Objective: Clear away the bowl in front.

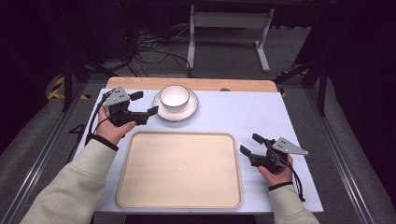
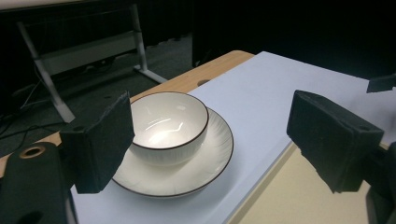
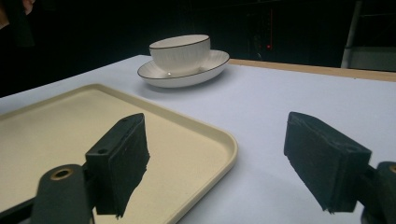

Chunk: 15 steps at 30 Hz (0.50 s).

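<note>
A: So, status. Left gripper [image 1: 141, 103] sits upper left of the high view, jaws wide, holding nothing, just beside the white bowl [image 1: 174, 96].

B: And the bowl?

A: Upright on its saucer [image 1: 176, 112], upper centre, at the far edge of the worktop [image 1: 261, 116]. In the left gripper view the bowl [image 2: 167, 125] lies ahead between the spread jaws, apart from both.

B: Right side?

A: Right gripper [image 1: 252, 144] at lower right, jaws also wide and empty, just off the right rim of the beige tray [image 1: 233, 154].

B: Progress?

A: Early, I'd judge. Tray is bare; bowl and saucer not yet gripped. Likely remaining: close on the crockery, lift, set it on the tray.
</note>
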Each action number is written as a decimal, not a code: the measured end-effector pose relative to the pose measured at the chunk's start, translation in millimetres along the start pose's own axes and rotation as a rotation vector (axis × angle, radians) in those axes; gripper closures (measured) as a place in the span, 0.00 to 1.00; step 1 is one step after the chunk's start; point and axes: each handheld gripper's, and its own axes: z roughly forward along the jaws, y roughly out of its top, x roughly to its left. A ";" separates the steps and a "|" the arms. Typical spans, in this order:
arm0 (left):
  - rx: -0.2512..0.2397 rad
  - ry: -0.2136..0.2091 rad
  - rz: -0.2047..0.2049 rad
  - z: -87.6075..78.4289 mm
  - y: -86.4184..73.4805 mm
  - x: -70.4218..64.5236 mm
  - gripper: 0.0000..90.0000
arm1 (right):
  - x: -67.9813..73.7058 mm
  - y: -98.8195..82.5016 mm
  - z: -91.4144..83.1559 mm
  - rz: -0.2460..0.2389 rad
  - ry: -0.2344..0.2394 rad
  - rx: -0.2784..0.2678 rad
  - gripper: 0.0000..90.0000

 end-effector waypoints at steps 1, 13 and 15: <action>0.001 -0.013 -0.002 3.1 1.0 0.6 0.20 | 0.0 0.1 0.2 -0.005 0.004 0.001 0.26; 0.018 -0.019 -0.001 26.3 11.6 15.0 0.21 | 0.1 0.1 0.3 -0.002 0.002 0.004 0.25; 0.019 -0.027 0.009 31.2 13.0 16.9 0.21 | -0.2 0.1 0.4 -0.002 0.000 0.003 0.25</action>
